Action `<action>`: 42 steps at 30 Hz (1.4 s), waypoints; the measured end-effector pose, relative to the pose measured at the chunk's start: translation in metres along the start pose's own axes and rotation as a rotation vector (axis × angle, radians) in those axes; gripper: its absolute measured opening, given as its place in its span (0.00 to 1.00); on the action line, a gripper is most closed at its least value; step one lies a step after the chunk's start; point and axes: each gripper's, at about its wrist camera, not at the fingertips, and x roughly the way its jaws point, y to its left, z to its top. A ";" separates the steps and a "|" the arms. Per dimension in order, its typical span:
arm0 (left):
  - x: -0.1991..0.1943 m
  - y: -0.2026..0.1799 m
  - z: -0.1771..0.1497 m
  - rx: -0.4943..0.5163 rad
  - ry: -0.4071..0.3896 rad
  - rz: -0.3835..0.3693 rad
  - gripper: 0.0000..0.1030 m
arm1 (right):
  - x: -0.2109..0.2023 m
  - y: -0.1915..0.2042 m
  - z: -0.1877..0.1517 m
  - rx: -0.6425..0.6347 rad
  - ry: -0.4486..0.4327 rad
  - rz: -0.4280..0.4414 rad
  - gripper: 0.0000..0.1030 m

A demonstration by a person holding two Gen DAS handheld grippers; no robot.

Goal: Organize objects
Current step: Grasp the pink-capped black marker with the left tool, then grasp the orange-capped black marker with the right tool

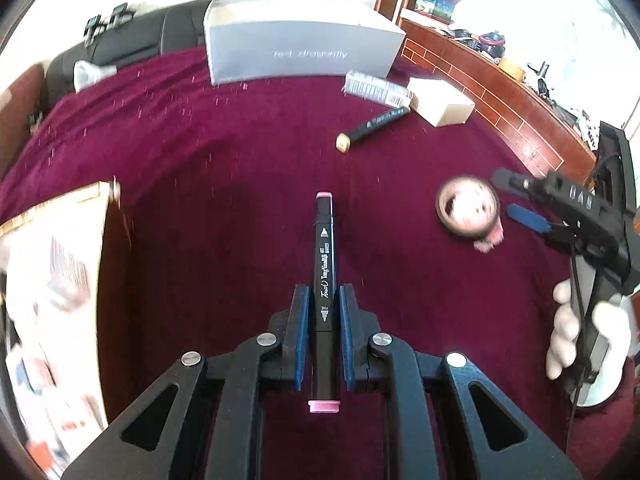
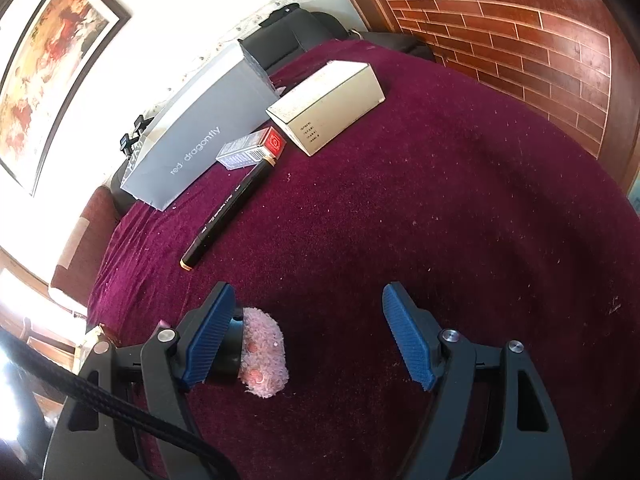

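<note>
My left gripper is shut on a black marker with pink caps, held lengthwise above the maroon cloth. A second black marker with tan caps lies on the cloth near the boxes. A fuzzy pink round item rests on the cloth beside the left pad of my right gripper, which stands open over bare cloth. The right gripper also shows at the right of the left wrist view, held by a gloved hand.
A large grey box stands at the back. A small striped carton and a cream box lie beside it. An open cardboard box with papers sits at the left. A brick-pattern wall borders the right.
</note>
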 end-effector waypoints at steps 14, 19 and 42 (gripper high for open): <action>0.012 -0.003 -0.004 -0.093 -0.017 0.009 0.19 | 0.095 0.098 0.059 0.004 0.220 -0.130 0.73; 0.007 -0.001 -0.013 -0.116 -0.043 -0.014 0.18 | 0.132 0.119 0.074 -0.023 0.228 -0.252 0.66; -0.051 -0.016 -0.058 -0.108 -0.087 -0.124 0.09 | 0.062 0.117 0.007 -0.213 0.174 -0.212 0.12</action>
